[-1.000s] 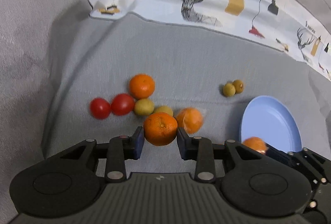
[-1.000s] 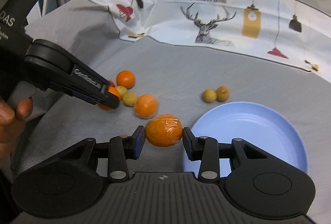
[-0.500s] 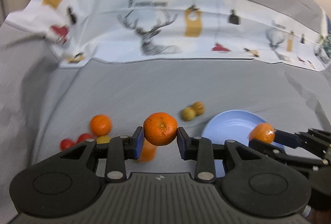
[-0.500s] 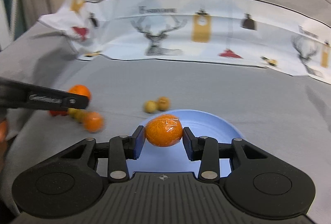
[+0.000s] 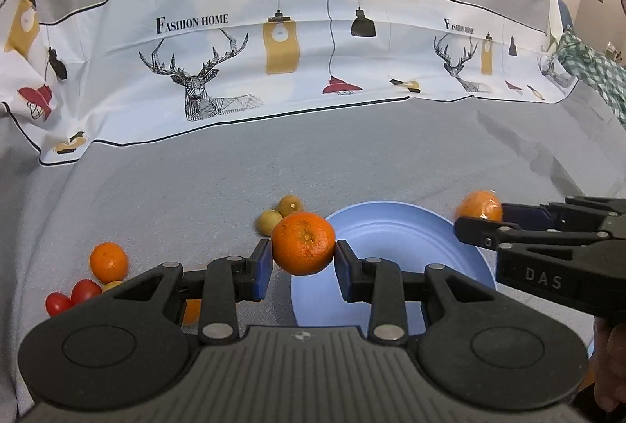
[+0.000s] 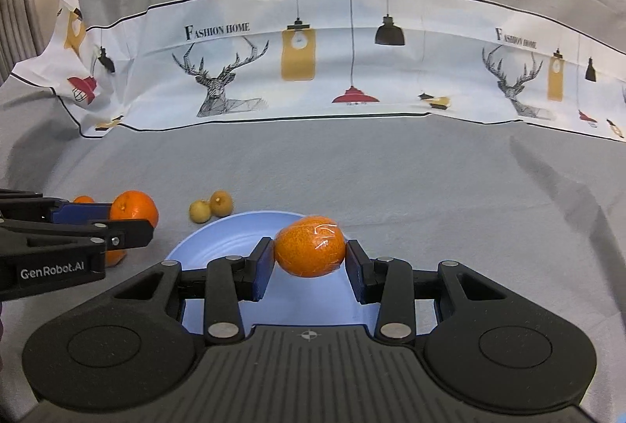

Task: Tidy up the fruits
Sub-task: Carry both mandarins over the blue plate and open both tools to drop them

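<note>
- The left hand-held gripper [image 5: 303, 268] squeezes an orange [image 5: 303, 242] beside the blue plate's [image 5: 391, 227] left rim.
- The right hand-held gripper [image 6: 309, 266] squeezes a wrapped orange [image 6: 310, 245] right above the plate, nearer.

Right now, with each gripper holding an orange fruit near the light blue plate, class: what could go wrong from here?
1. The plastic-wrapped orange in the right gripper looks slick; it might slip early.
2. The shallow light blue round plate is empty, so a dropped round orange mandarin from the left gripper may roll off.
3. The two grippers are close together and could collide over the plate.
</note>
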`<state>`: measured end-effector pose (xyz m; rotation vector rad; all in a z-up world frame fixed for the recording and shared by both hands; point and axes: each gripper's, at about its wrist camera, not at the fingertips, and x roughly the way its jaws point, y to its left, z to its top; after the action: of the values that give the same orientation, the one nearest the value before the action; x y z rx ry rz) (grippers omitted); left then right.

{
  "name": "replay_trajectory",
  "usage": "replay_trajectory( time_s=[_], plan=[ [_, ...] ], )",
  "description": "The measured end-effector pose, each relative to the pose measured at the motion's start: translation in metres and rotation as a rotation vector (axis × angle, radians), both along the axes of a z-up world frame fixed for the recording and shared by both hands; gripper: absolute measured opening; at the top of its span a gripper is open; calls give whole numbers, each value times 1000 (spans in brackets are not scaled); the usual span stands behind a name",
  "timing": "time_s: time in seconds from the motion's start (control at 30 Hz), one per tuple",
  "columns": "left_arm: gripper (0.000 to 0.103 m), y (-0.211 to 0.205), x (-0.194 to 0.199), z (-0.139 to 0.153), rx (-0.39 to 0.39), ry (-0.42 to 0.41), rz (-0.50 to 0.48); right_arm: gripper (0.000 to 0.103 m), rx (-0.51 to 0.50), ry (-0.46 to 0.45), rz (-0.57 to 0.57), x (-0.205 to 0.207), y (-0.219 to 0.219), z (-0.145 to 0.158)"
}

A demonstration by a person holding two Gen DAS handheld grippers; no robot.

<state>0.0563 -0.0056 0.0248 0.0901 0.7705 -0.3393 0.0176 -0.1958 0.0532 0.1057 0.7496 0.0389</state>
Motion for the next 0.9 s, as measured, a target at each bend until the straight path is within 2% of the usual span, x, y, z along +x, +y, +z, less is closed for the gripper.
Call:
replay_trajectory(
  time_s=[0.6, 0.9],
  plan=[
    [38, -11, 0, -15, 5, 69, -83, 41, -14, 49, -2, 5, 5, -2],
    [38, -23, -3, -25, 14, 130, -156, 42, -31, 114, -25, 9, 2, -14]
  ],
)
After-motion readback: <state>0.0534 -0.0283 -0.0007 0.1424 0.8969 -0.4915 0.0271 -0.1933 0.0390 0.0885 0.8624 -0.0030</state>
